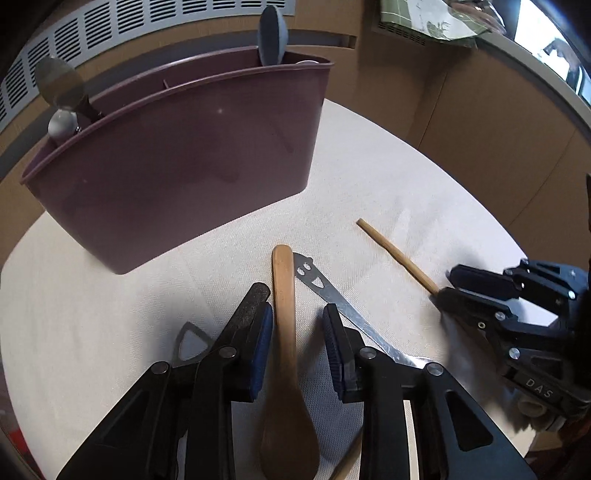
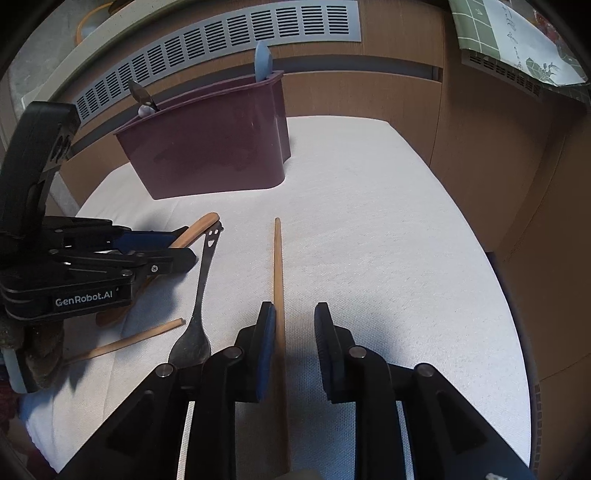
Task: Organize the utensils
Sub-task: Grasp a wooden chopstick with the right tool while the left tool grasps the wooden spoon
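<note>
A maroon utensil holder (image 1: 177,166) stands at the back of the white table; it also shows in the right wrist view (image 2: 210,151), with metal spoons (image 1: 61,88) and a blue-grey utensil (image 1: 271,35) standing in it. A wooden spoon (image 1: 284,354) lies between the open jaws of my left gripper (image 1: 297,306). A metal fork (image 1: 332,295) with a smiley handle lies just to its right. One wooden chopstick (image 2: 279,295) lies between the open jaws of my right gripper (image 2: 295,310), close to the left pad. A second chopstick (image 2: 129,341) lies at the left.
The white cloth-covered table (image 2: 388,240) ends at a rounded edge. Brown cabinet panels and a grey vent grille (image 2: 221,48) run behind it. A green patterned paper (image 2: 509,40) hangs at the upper right. A flat metal piece (image 1: 190,341) lies left of my left gripper.
</note>
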A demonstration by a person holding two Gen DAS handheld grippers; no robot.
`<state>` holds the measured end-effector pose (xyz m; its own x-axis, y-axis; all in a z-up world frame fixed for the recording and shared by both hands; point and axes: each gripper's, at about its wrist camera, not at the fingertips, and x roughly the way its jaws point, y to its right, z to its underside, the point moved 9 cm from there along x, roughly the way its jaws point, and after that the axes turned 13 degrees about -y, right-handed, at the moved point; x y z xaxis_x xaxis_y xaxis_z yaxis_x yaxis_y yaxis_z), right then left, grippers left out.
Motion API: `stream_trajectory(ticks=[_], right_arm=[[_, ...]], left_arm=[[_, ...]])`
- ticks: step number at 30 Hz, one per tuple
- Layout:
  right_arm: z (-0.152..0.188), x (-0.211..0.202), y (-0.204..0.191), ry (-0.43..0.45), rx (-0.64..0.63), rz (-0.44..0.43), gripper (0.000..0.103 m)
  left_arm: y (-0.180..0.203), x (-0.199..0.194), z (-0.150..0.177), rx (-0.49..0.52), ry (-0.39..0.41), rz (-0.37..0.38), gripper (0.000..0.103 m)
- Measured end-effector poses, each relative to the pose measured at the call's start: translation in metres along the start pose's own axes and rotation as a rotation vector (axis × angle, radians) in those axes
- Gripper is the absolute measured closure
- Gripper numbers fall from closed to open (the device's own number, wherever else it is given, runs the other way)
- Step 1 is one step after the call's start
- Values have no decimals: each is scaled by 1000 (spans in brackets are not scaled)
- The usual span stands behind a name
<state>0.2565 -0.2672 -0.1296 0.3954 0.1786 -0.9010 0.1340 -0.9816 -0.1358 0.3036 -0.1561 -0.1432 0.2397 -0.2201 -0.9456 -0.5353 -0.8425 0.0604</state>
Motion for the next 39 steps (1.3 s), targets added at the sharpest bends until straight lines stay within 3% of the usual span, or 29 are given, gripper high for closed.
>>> stream_trajectory(ticks=[6, 11, 15, 17, 20, 24, 26, 30, 33, 35, 37, 39], right_arm=[[-9, 9, -10, -32, -49, 31, 75], [-22, 17, -14, -40, -60, 20, 69], [-31, 24, -20, -41, -89, 65, 69], [-35, 26, -22, -42, -85, 79, 72], [-35, 24, -21, -42, -79, 85, 97], [-23, 14, -14, -37, -51, 41, 98], [-16, 6, -9, -20, -37, 40, 98], [-9, -5, 1, 4, -2, 11, 98], [-7, -13, 5, 24, 17, -22, 98], [-6, -17, 7, 30, 26, -37, 98], [-4, -20, 9, 31, 35, -58, 98], [-2, -20, 10, 28, 43, -70, 98]], left_arm=[[-3, -6, 16, 7, 15, -25, 76], [-11, -11, 36, -9, -7, -53, 76], [-11, -12, 43, -10, -28, -51, 76], [-10, -10, 41, -14, -33, -49, 76], [-8, -7, 33, -31, -34, -23, 76], [-9, -3, 23, -38, -29, 0, 76], [-6, -1, 18, -34, -32, 8, 74], [7, 1, 15, 10, -65, 40, 49], [11, 3, 15, 23, -58, -14, 48], [10, 2, 14, 8, -41, -17, 56], [5, -3, 16, -17, -29, -6, 82], [0, -1, 12, -49, -22, 31, 90]])
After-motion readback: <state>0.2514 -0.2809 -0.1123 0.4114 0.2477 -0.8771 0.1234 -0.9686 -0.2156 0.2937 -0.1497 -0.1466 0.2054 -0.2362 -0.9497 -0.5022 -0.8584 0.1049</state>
